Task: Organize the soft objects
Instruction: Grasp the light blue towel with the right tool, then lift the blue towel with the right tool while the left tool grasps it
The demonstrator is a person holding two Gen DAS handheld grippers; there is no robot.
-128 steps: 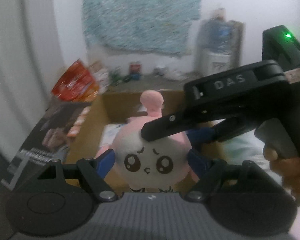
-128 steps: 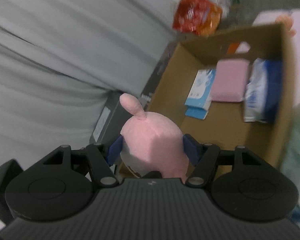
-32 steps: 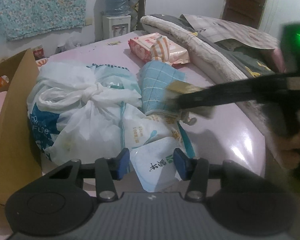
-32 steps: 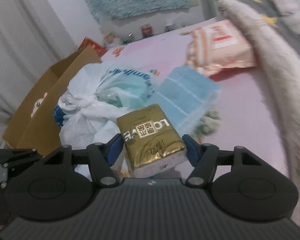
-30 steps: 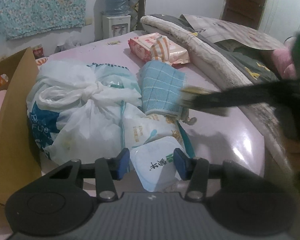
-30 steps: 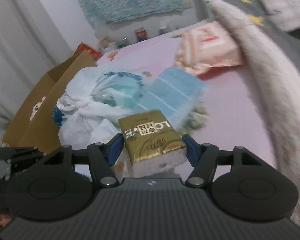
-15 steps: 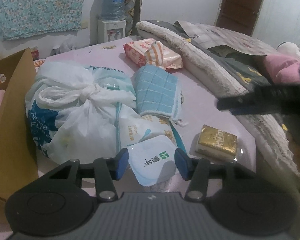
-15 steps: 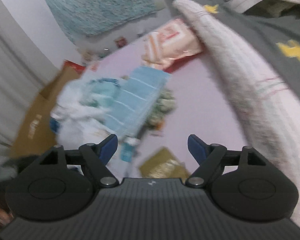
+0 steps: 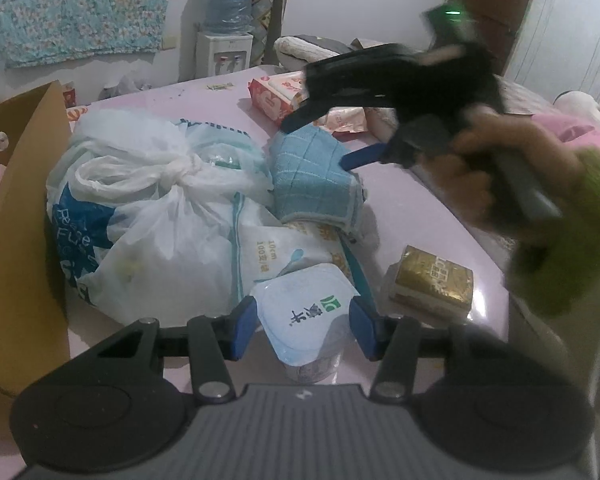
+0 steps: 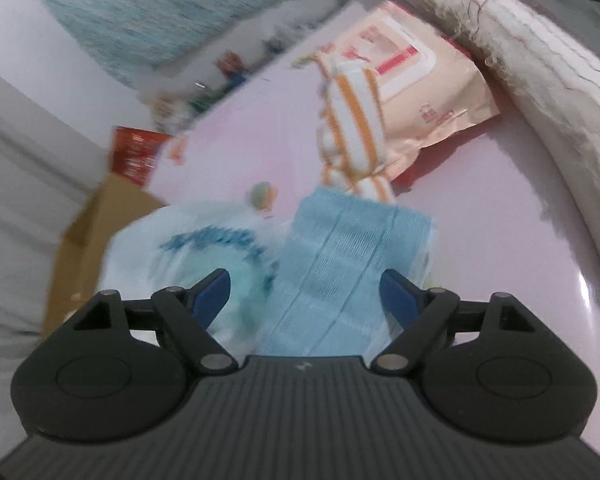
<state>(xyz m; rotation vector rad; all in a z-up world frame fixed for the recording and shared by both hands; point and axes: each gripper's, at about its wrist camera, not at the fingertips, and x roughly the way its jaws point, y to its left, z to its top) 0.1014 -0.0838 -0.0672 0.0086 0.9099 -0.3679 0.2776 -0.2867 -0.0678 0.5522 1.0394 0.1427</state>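
the right gripper (image 10: 304, 292), jaws opening and empty, hangs over the soft, light blue cloth (image 10: 340, 264), best pinched at a folded edge, while the left gripper (image 9: 302, 320) clamps a squashy white pack (image 9: 306, 310).

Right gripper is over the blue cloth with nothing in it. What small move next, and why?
Probably lower the right gripper straight onto the folded blue cloth and then close. Its jaws are opening, with nothing pinched, and the cloth lies framed between the fingertips beside the tied white bag. The left gripper sits around the white tissue pack, so it looks occupied.
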